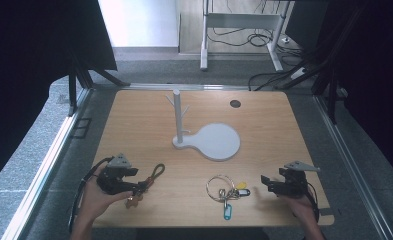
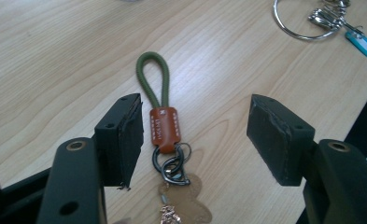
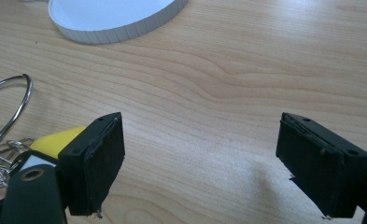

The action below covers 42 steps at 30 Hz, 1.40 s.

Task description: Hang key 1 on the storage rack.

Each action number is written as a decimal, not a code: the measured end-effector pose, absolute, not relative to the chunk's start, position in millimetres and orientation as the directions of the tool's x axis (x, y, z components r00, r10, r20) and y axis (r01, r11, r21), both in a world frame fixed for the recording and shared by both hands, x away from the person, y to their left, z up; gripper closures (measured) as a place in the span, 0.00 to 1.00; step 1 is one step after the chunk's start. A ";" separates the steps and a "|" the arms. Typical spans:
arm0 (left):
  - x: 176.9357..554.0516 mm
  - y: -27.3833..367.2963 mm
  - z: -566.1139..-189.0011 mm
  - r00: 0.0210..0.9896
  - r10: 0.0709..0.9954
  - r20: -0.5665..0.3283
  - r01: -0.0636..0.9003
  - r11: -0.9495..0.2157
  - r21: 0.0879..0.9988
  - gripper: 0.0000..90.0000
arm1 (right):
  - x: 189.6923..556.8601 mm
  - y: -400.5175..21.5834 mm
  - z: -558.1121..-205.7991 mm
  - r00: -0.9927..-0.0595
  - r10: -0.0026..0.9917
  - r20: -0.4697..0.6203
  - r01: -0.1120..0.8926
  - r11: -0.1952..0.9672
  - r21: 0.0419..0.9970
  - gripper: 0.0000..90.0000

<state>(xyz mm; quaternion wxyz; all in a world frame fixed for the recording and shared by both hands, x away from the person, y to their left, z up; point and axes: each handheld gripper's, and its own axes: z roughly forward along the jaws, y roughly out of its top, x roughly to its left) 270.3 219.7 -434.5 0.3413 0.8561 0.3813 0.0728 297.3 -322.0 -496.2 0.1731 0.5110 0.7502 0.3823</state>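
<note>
Working over a pale wood table point(image 1: 264, 125) ringed by grey carpet, I see a white peg stand point(image 1: 178, 117) rising from its round base. My left gripper point(image 2: 197, 135) gapes wide, empty, around the green-looped keychain point(image 2: 160, 116), loop pointing away. My right gripper point(image 3: 209, 158) is wide and empty beside the key ring point(image 1: 223, 189).

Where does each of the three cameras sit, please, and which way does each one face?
High view: above the person's side, looking forward and down on the wooden table; both forearms and hands show.
Left gripper view: rides the left gripper, looking along its open jaws at the green cord keychain.
Right gripper view: rides the right gripper, facing bare tabletop and the white stand's base.
Both gripper views share the metal key ring.
</note>
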 end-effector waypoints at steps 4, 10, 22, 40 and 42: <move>273.1 223.4 -436.2 0.681 0.716 -0.151 0.623 -0.459 0.633 0.41 | 299.0 -326.6 -498.0 -0.406 0.903 0.142 0.641 0.170 0.749 0.20; 274.6 218.8 -439.0 0.680 0.720 -0.140 0.633 -0.481 0.606 0.41 | 303.4 -328.9 -498.7 -0.439 0.883 0.164 0.636 0.177 0.751 0.22; 267.7 221.8 -430.5 0.677 0.722 -0.142 0.641 -0.483 0.597 0.41 | 301.1 -323.1 -501.9 -0.471 0.869 0.153 0.631 0.210 0.747 0.25; 278.0 209.5 -433.5 0.658 0.747 -0.095 0.690 -0.547 0.475 0.44 | 300.0 -330.3 -494.0 -0.458 0.875 0.158 0.624 0.190 0.758 0.28; 283.4 205.5 -435.0 0.651 0.752 -0.097 0.697 -0.543 0.467 0.45 | 298.9 -329.2 -493.9 -0.458 0.876 0.152 0.625 0.196 0.756 0.28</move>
